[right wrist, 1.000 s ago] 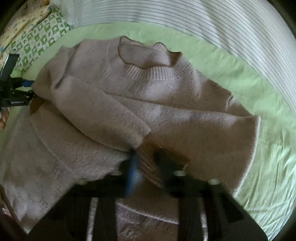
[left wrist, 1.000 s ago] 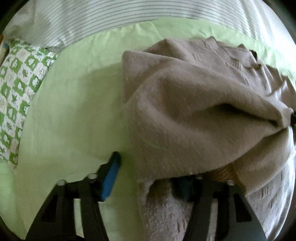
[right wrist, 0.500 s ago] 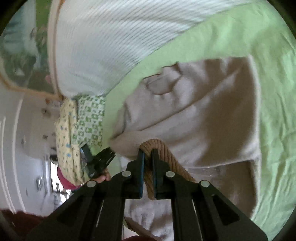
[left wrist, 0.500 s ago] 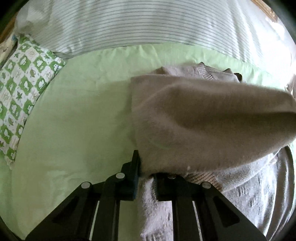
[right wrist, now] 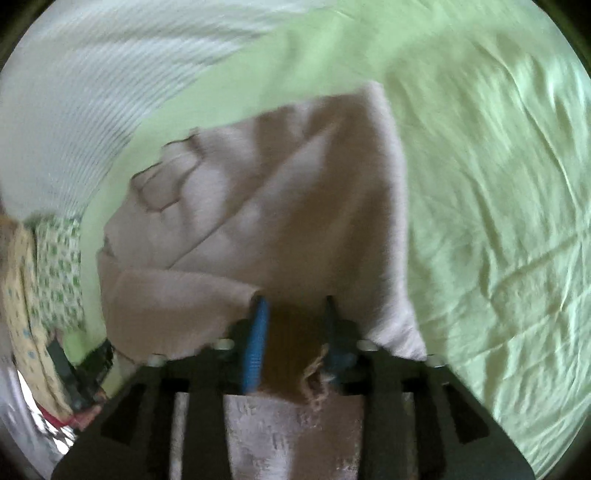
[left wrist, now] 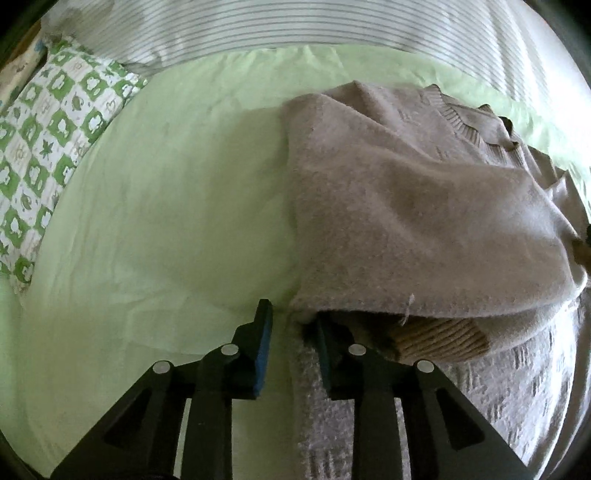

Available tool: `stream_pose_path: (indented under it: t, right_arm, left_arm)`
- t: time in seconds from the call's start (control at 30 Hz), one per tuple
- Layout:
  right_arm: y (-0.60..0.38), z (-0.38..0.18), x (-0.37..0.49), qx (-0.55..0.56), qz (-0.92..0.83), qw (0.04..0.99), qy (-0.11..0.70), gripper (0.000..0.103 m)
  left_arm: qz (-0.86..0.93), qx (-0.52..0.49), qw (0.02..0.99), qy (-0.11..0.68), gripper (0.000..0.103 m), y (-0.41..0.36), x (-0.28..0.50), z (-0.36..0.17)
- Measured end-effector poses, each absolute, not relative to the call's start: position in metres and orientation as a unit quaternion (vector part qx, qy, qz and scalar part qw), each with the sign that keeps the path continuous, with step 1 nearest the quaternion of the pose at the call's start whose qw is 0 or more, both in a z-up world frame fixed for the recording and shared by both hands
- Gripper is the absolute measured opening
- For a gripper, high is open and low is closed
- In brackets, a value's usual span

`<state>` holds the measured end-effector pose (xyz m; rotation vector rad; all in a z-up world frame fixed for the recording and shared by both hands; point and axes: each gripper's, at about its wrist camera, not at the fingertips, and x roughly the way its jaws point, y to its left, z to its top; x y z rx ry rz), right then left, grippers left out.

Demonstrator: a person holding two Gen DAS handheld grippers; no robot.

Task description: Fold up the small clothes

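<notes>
While the beige sweater (left wrist: 406, 206) lies folded on the green sheet (left wrist: 166, 221) below the striped bedding (left wrist: 258, 33), both grippers' jaws are opening: the left gripper (left wrist: 291, 332) straddles its edge, the right gripper (right wrist: 293, 332) brackets the brown cuff (right wrist: 291, 350).

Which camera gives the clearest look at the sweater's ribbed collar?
The left wrist view: the ribbed collar is sharp there, its knit ridges showing. In the right wrist view the collar is only a blurred outline.
</notes>
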<state>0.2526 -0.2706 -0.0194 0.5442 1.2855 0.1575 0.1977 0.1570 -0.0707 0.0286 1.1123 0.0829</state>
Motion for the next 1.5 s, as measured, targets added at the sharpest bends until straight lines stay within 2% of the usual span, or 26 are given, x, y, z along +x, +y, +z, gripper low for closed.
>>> stream_pose_path:
  t: [0.1,0.17,0.2,0.23,0.27,0.43,0.63,1.0,1.13,1.33,1.47,1.5]
  right_arm:
    - [-0.25,-0.021,0.25,0.187,0.06,0.783,0.59,0.054]
    - [-0.243,-0.03,0.246,0.182,0.058,0.779,0.598,0.054]
    - [-0.24,-0.035,0.244,0.193,0.068,0.773,0.6,0.051]
    - [-0.235,-0.036,0.242,0.19,0.072,0.772,0.602,0.024]
    - [-0.229,-0.037,0.241,0.176,0.073,0.771,0.608,0.01]
    - [-0.24,-0.013,0.234,0.216,0.094,0.792,0.563,0.007]
    - [-0.241,-0.035,0.227,0.178,0.076,0.777,0.598,0.007]
    - [-0.225,-0.03,0.208,0.109,0.078,0.775,0.618,0.007]
    - [-0.234,-0.038,0.215,0.143,0.067,0.769,0.619,0.007]
    - [-0.245,-0.008,0.205,0.166,0.046,0.787,0.592,0.044]
    - [-0.247,0.023,0.2,0.193,0.056,0.817,0.541,0.045]
    - [-0.242,0.027,0.204,0.205,0.073,0.817,0.535,0.045]
  left_arm:
    - [0.047,0.013,0.849,0.525,0.028,0.155,0.194,-0.073]
    - [0.046,0.009,0.851,0.523,0.024,0.154,0.193,-0.073]
    - [0.042,0.002,0.852,0.521,0.016,0.155,0.194,-0.072]
    - [0.036,-0.009,0.855,0.518,0.013,0.153,0.189,-0.07]
    - [0.037,-0.014,0.857,0.515,0.013,0.155,0.189,-0.068]
    - [0.05,-0.093,0.866,0.489,0.011,0.166,0.173,-0.058]
    - [0.065,-0.133,0.857,0.494,0.01,0.174,0.171,-0.075]
    - [0.052,-0.143,0.856,0.494,0.01,0.181,0.164,-0.08]
    - [0.048,-0.136,0.853,0.501,0.01,0.18,0.165,-0.078]
    - [0.044,-0.139,0.849,0.507,0.018,0.185,0.152,-0.062]
    - [0.026,-0.171,0.852,0.494,0.02,0.186,0.137,-0.041]
    - [0.017,-0.181,0.85,0.494,0.026,0.183,0.136,-0.037]
